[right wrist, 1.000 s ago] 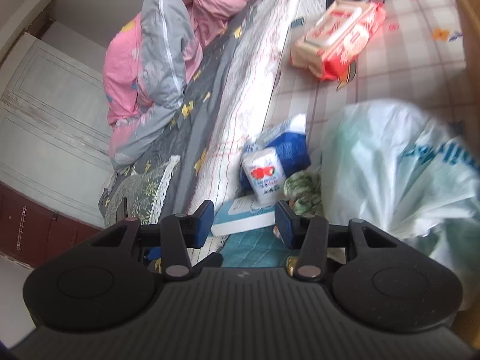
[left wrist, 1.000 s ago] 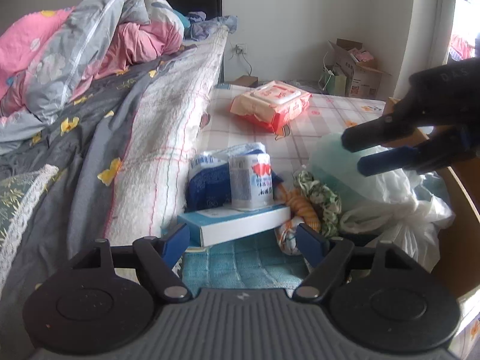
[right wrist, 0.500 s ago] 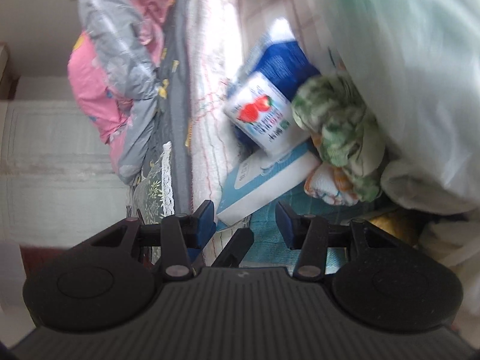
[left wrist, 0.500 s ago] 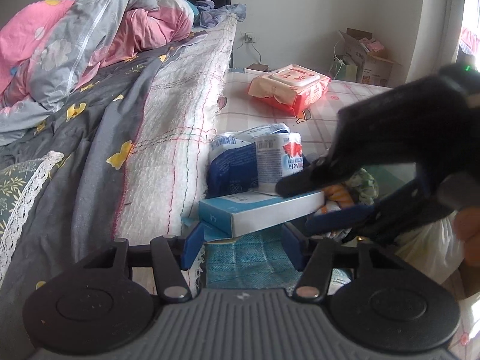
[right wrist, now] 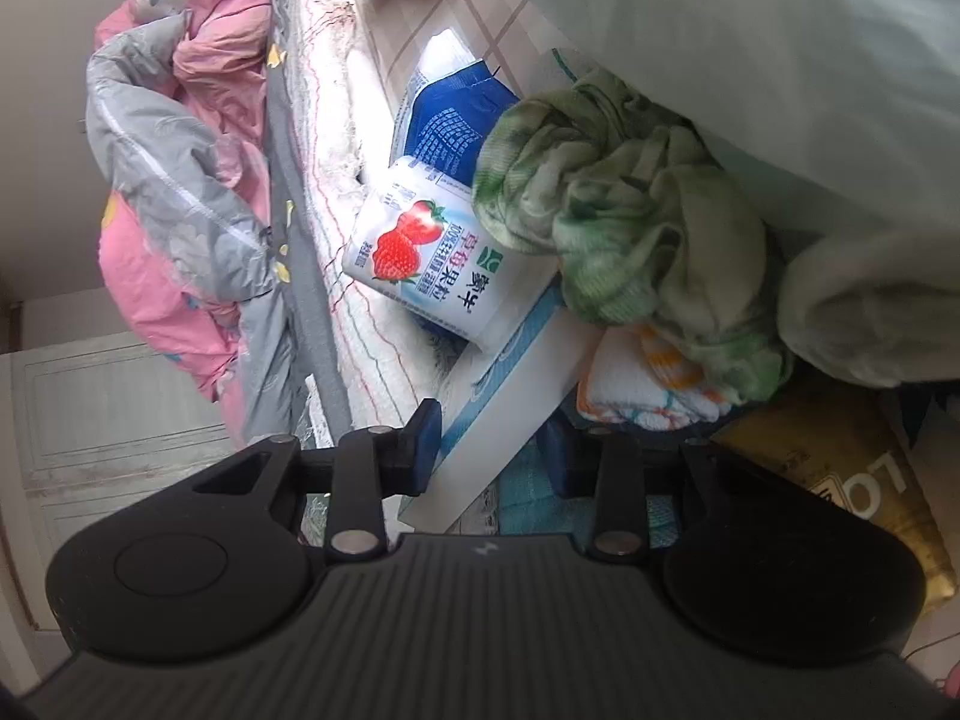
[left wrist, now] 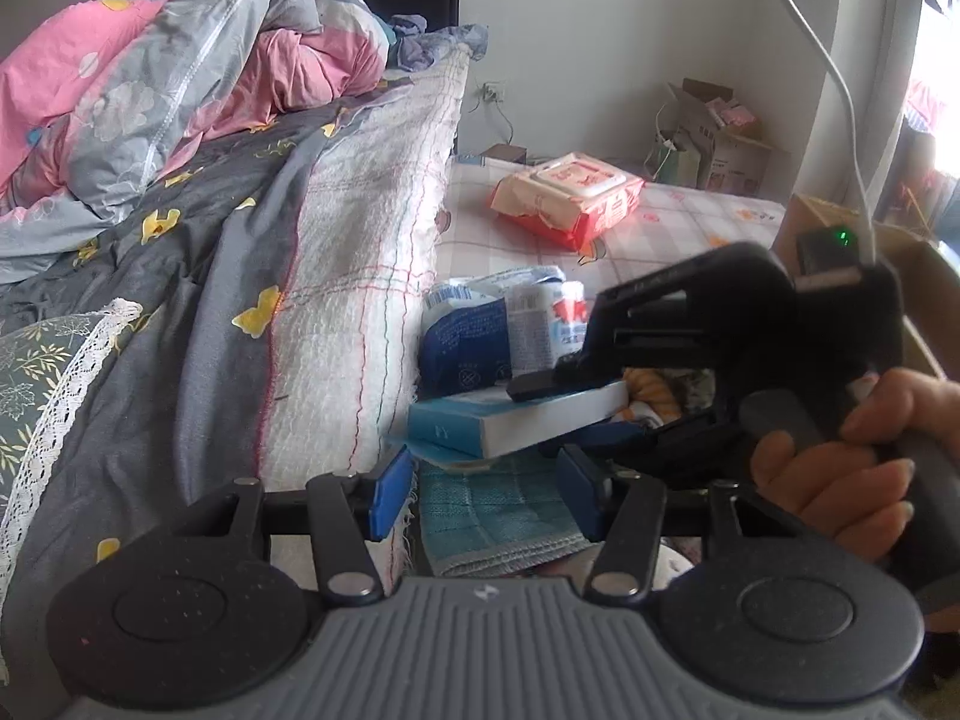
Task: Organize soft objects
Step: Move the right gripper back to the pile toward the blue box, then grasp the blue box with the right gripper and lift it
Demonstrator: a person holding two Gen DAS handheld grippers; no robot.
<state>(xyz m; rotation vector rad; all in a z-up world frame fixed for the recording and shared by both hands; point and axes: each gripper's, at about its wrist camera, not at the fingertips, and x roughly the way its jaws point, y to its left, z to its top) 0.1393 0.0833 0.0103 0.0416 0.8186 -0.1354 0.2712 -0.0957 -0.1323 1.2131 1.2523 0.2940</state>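
Observation:
A pile lies beside the bed: a flat blue-and-white box (left wrist: pixel 510 423) (right wrist: pixel 510 402), a strawberry milk carton (right wrist: pixel 432 264) (left wrist: pixel 543 330), a blue packet (right wrist: pixel 456 120), a green-white crumpled cloth (right wrist: pixel 618 204), an orange-white towel (right wrist: pixel 648 390) and a teal checked towel (left wrist: pixel 492 516). My left gripper (left wrist: pixel 486 495) is open and empty just above the teal towel. My right gripper (right wrist: pixel 495 450) is open with its jaws on either side of the box's near end; in the left wrist view it (left wrist: pixel 552 414) reaches in from the right.
The bed with a grey sheet (left wrist: pixel 198 312) and pink-grey quilt (left wrist: pixel 180 72) is on the left. A red wipes pack (left wrist: pixel 567 198) lies on the checked floor mat. A pale plastic bag (right wrist: pixel 750 30) and a yellow cardboard box (right wrist: pixel 840 480) sit on the right.
My right gripper has swung down from above the plastic bag to the flat box, jaws now straddling it. My left gripper has moved slightly closer to the pile and narrowed somewhat.

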